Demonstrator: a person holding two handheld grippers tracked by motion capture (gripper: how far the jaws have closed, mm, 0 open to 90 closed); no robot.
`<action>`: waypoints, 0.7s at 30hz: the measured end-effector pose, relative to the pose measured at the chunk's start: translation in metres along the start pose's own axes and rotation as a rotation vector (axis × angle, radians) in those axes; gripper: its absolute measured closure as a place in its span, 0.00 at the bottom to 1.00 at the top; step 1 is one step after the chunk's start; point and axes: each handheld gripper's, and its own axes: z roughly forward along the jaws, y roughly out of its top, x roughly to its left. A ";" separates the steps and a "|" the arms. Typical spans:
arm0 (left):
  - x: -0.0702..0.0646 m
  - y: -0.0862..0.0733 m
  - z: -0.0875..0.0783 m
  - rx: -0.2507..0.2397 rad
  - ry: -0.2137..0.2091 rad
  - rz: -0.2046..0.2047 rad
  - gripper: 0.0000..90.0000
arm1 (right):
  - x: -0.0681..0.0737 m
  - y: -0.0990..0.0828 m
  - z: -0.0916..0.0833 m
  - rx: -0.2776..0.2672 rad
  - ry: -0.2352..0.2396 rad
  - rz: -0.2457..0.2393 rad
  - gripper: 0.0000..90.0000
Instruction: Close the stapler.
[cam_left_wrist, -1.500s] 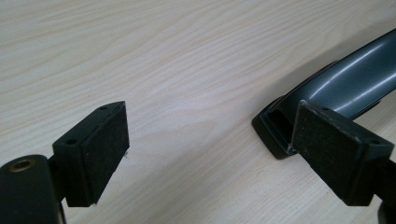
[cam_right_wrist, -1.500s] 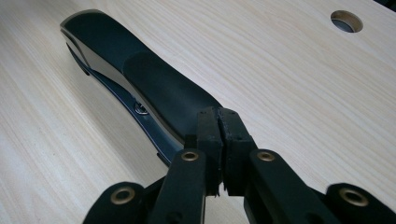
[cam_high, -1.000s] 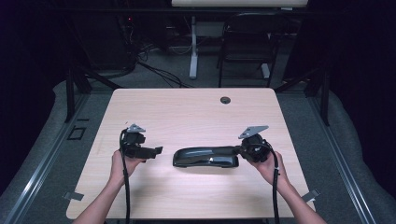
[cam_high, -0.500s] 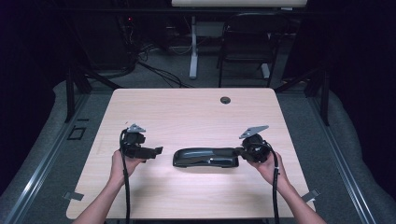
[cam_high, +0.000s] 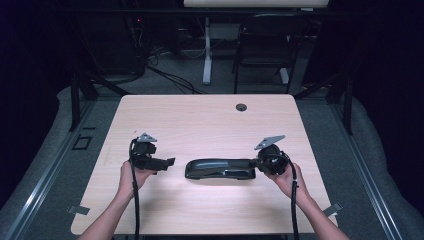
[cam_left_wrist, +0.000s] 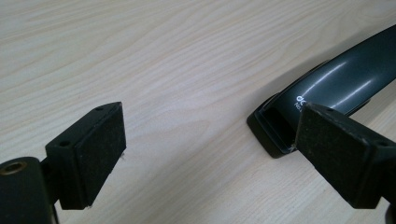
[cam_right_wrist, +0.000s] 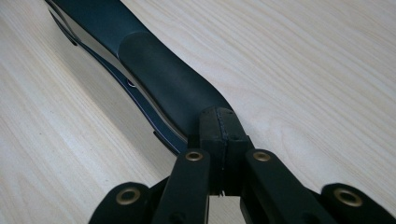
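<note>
Right gripper pinched against stapler

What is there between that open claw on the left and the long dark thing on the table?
Nothing visible: only bare wooden table lies between the open left gripper and the near end of the glossy black stapler-like tool. The right gripper meets its far end.

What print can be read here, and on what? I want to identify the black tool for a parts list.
"dc": white letters on the dark tool, near its open end, in the left gripper view; the reading is unsure.
A second white line below it starts with "N"; the rest is hidden behind a gripper pad.
No other print can be read on the table.
</note>
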 end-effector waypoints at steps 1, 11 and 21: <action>0.000 0.000 0.000 0.001 -0.001 0.001 0.10 | -0.001 0.000 0.000 -0.008 0.012 0.010 1.00; 0.002 0.000 -0.001 -0.007 0.002 -0.003 0.07 | 0.000 0.007 -0.018 -0.101 0.011 0.015 0.98; 0.002 -0.001 -0.003 -0.008 0.002 0.002 0.06 | 0.009 0.012 -0.035 -0.134 0.014 0.001 0.64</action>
